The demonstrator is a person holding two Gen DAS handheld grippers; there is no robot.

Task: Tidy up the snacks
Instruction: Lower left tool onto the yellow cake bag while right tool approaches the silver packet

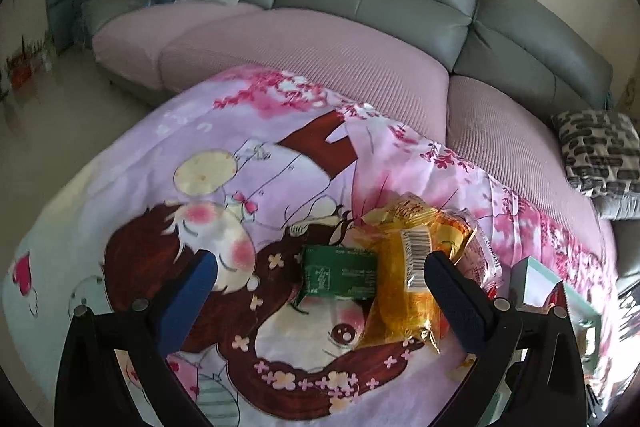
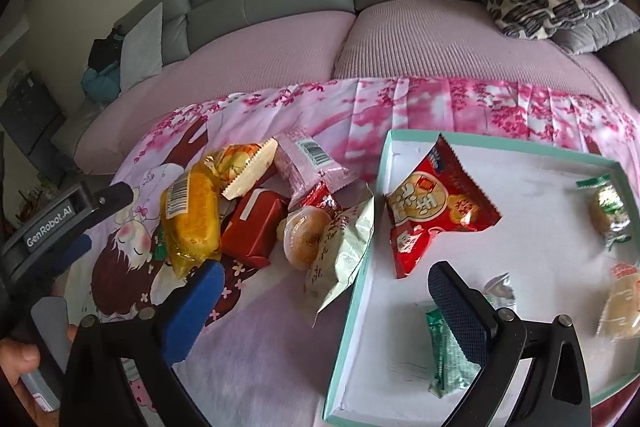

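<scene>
Right now we see the snacks in two groups on the worktop, which is draped in a pink cartoon-print cloth (image 2: 256,307). On the cloth lies a loose heap: a yellow cake packet (image 2: 192,219) with a barcode label, clear wrap showing the golden cake inside; a dark red foil packet (image 2: 252,227) touching its right side; a pink packet (image 2: 308,163) with a barcode behind that; a round pastry (image 2: 304,235) in clear wrap; and a pale green bag (image 2: 344,255) leaning on the tray's left wall. A small green packet (image 1: 340,275) sits just left of the yellow cake, partly tucked under it.

The mint-rimmed white tray (image 2: 352,307) holds a red cracker bag (image 2: 436,207) near its far left corner, a green wrapped sweet (image 2: 448,355) near the front, and two pale wrapped snacks along the right side.

Our left tool (image 1: 320,291) hangs wide apart and empty over the green packet and yellow cake. Our right tool (image 2: 328,303) is likewise spread wide, holding nothing, straddling the tray's left wall.
</scene>
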